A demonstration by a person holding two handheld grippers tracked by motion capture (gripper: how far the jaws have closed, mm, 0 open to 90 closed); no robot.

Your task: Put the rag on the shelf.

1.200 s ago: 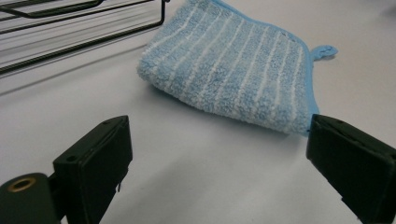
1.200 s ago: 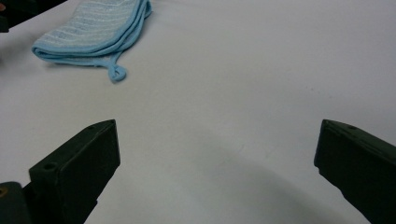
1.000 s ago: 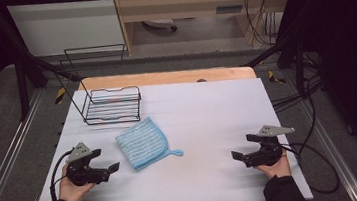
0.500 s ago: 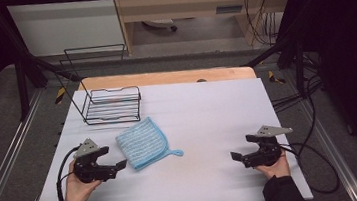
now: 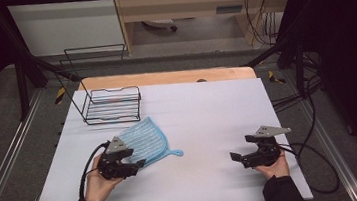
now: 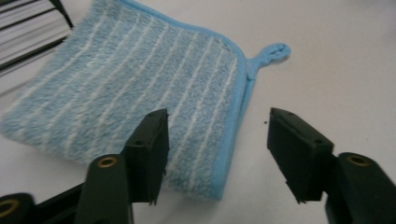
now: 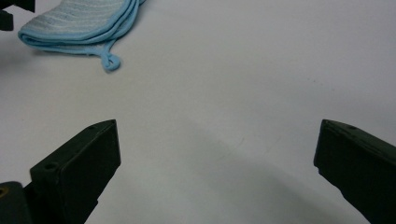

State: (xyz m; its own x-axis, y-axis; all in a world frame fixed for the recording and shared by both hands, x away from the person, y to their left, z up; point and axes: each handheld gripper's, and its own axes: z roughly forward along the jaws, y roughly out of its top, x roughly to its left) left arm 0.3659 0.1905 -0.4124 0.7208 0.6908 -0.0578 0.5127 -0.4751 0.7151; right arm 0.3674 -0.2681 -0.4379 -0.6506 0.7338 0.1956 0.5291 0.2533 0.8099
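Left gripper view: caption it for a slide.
Open left gripper poised at the near corner of a folded blue striped cloth.

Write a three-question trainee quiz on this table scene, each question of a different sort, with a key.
1. True or false: the left gripper has clamped the blue cloth.
2. The wire rack stands: A) near the right gripper B) beyond the cloth C) on the cloth.
3. Fill in: the cloth's hanging loop points toward the ____ gripper.

Key: 1 false, its jaws are open; 2 B; 3 right.
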